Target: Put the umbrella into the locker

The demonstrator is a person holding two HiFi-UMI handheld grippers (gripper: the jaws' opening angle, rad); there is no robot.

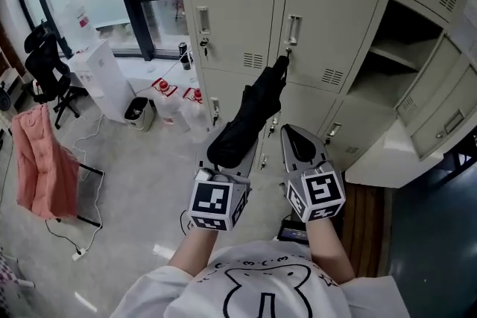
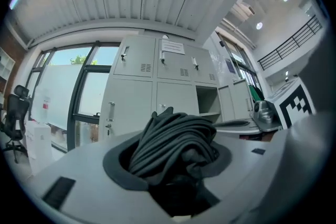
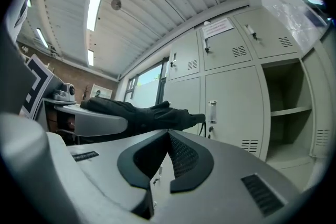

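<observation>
Fingers point(image 2: 79, 176) of the left gripper point(image 1: 227, 164) clamp the folded black umbrella point(image 1: 250, 115), kept level, probably for sliding into the open locker compartment point(image 1: 391, 56); the right gripper point(image 3: 168, 139) is closed and empty.

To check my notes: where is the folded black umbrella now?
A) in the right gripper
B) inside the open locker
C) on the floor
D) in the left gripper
D: the left gripper is closed on the folded black umbrella, while the right gripper holds nothing.
</observation>
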